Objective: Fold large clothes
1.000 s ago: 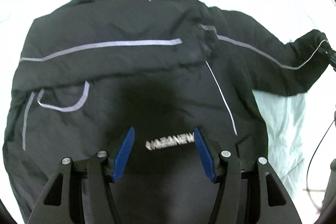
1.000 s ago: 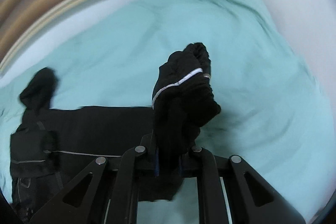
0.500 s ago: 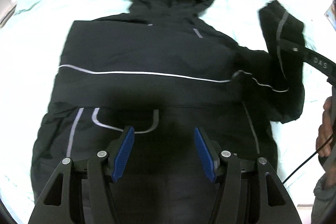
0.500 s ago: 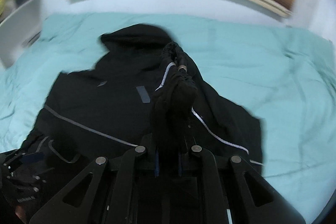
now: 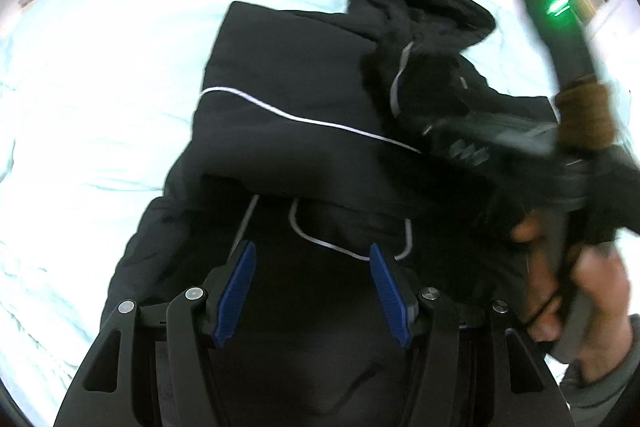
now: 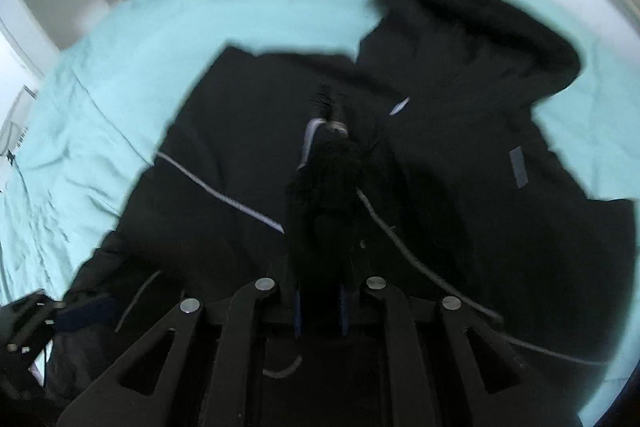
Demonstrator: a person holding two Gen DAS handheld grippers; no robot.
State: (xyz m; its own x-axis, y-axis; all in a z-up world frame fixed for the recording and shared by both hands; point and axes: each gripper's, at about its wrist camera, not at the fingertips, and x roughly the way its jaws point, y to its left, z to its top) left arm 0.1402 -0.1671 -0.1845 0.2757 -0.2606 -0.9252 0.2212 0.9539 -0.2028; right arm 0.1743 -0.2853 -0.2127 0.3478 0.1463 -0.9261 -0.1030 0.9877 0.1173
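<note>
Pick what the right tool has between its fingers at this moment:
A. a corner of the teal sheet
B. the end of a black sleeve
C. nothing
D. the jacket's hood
B: in the right wrist view the right tool is pinched on the bunched cuff end of the black sleeve, held above the jacket body; its jaws have just been opening slightly.

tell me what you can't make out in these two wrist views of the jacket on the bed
- Right wrist view: the right gripper pads, hidden by the sleeve bunched between them.
- Left wrist view: the right gripper's body and the hand on it, smeared by motion blur.
- Both views: the jacket hem, cut off behind the gripper frames.
- Left wrist view: the bedsheet colour, washed out by glare.
</note>
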